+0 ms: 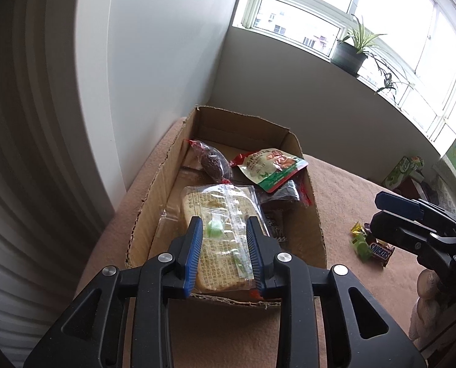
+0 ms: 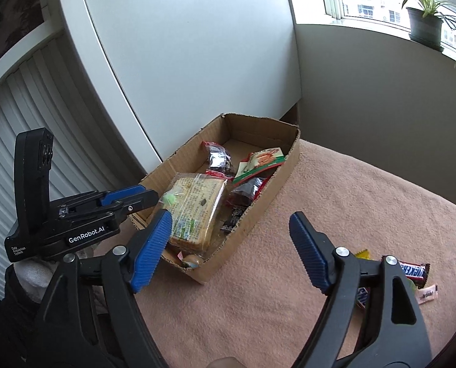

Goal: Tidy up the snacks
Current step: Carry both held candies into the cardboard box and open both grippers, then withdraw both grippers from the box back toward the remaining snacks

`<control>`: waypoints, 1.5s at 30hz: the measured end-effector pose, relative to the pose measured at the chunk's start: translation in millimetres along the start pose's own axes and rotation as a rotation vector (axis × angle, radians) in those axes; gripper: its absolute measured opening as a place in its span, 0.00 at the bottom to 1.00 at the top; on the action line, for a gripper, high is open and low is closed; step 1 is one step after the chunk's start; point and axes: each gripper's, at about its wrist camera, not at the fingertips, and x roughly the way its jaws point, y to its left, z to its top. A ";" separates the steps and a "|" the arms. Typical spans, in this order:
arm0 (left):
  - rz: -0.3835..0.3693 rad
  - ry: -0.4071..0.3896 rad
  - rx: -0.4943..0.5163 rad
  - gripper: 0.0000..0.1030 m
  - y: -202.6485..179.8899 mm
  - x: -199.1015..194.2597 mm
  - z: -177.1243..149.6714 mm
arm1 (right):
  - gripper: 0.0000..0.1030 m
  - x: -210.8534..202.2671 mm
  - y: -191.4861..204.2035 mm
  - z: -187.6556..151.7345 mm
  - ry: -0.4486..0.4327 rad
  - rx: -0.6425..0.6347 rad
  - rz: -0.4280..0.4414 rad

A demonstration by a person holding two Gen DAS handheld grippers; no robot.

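Over the cloth, right gripper (image 2: 231,242) gapes, empty.

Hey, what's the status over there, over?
Left gripper slightly open over cardboard box, small green sweet between jaws, looks unclamped. Right gripper wide open, empty. Snickers bar waits outside on the cloth. Nothing blocking.

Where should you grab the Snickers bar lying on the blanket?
Grip the Snickers bar across its narrow middle, coming from above. It lies flat on the blanket and is long and thin, so the open jaws of the right gripper fit over its short width.
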 end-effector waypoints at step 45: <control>-0.130 0.098 0.188 0.44 -143.4 -8.3 -67.3 | 0.97 -148.7 -196.0 -118.8 -0.041 0.374 -0.247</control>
